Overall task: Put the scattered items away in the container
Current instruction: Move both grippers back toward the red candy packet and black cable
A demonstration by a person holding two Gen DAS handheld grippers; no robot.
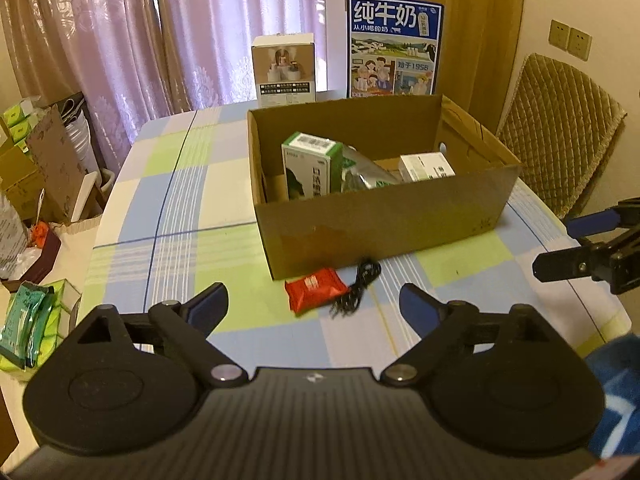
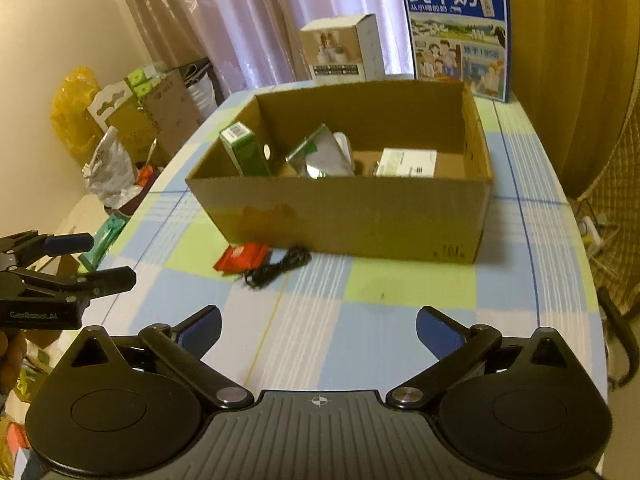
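Note:
An open cardboard box [image 1: 384, 224] [image 2: 352, 216] stands on the checked tablecloth. Inside lie a green-and-white carton [image 1: 310, 166] [image 2: 244, 152], a silvery pouch [image 1: 366, 174] [image 2: 320, 156] and a white box [image 1: 426, 166] [image 2: 406, 162]. In front of the box lie a red packet [image 1: 314, 290] [image 2: 240, 258] and a coiled black cable [image 1: 358, 288] [image 2: 278, 268]. My left gripper [image 1: 314, 306] [image 2: 108, 260] is open and empty, just short of the packet. My right gripper [image 2: 318, 326] [image 1: 556, 244] is open and empty, further back and to the right.
A blue milk carton box [image 1: 394, 46] [image 2: 458, 34] and a white product box [image 1: 284, 70] [image 2: 344, 50] stand behind the cardboard box. A padded chair [image 1: 560, 132] is at the right. Boxes and bags [image 1: 44, 168] crowd the floor left of the table [image 1: 180, 216].

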